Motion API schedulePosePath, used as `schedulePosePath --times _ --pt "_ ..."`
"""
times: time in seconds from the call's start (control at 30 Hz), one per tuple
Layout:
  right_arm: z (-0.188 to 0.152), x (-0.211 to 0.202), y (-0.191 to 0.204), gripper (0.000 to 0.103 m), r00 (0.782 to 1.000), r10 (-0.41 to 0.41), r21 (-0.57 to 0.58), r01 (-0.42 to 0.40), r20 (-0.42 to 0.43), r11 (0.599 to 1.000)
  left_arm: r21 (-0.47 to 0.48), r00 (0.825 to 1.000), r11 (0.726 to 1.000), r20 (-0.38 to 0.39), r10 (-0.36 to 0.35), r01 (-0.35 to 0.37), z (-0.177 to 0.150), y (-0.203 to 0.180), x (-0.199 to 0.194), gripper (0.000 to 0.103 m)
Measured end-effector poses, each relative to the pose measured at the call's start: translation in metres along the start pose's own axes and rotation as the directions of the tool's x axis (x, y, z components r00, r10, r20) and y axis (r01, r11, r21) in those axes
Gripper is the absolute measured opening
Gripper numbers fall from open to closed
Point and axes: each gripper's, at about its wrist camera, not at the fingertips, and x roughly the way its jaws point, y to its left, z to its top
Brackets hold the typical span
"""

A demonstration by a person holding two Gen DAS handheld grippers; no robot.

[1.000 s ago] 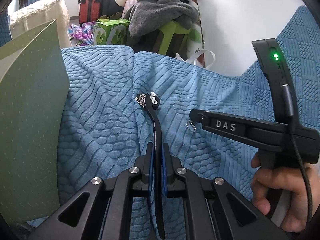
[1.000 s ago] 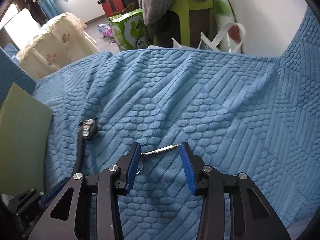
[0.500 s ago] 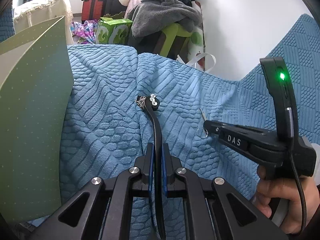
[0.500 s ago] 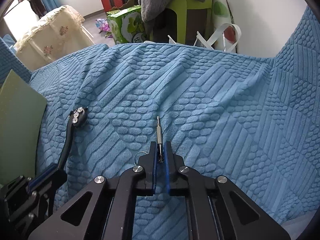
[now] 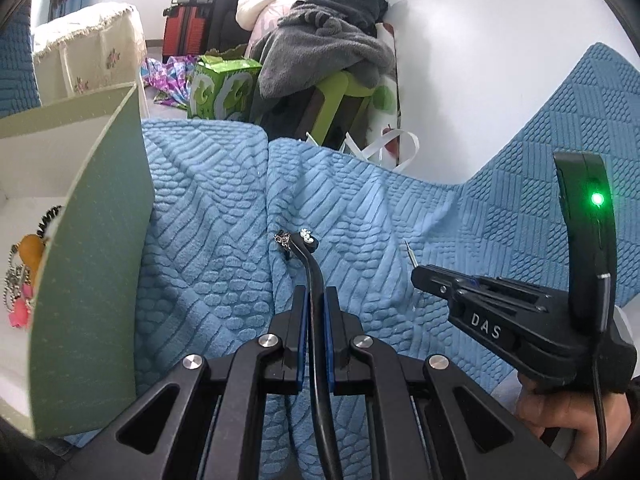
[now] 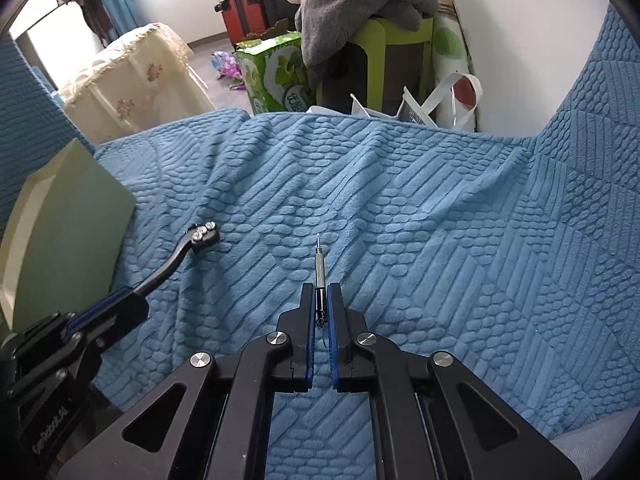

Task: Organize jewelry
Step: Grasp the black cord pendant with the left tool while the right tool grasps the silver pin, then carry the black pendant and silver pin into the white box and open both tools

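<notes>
Both grippers are clamped on a piece: the left gripper (image 5: 314,312) pinches a black curved hair clip (image 5: 310,264) by its stem so the rhinestone end (image 6: 204,235) juts forward over the blue blanket (image 6: 400,208), while the right gripper (image 6: 320,304) is closed on a thin metal pin (image 6: 319,260) held along its fingers, tip ahead. Held by their plain ends, I judge, both pieces can be dropped into the green box (image 5: 100,240) at the left, where trinkets (image 5: 24,268) already lie
</notes>
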Motion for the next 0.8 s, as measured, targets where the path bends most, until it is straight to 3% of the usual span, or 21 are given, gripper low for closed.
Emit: schedulePosePath --times 0.4,0.8 --pt "0.000 -0.044 -0.002 0.003 0.998 0.031 0.047 -0.034 0.054 0.998 0.005 0.999 1.000 0.042 -0.001 0.001 0.020 -0.016 -0.041 0.005" --pt "0.044 -0.112 0.012 0.003 0.987 0.052 0.060 -0.062 0.155 0.996 0.039 0.992 0.999 0.123 -0.002 -0.003 0.074 -0.038 -0.109 0.005"
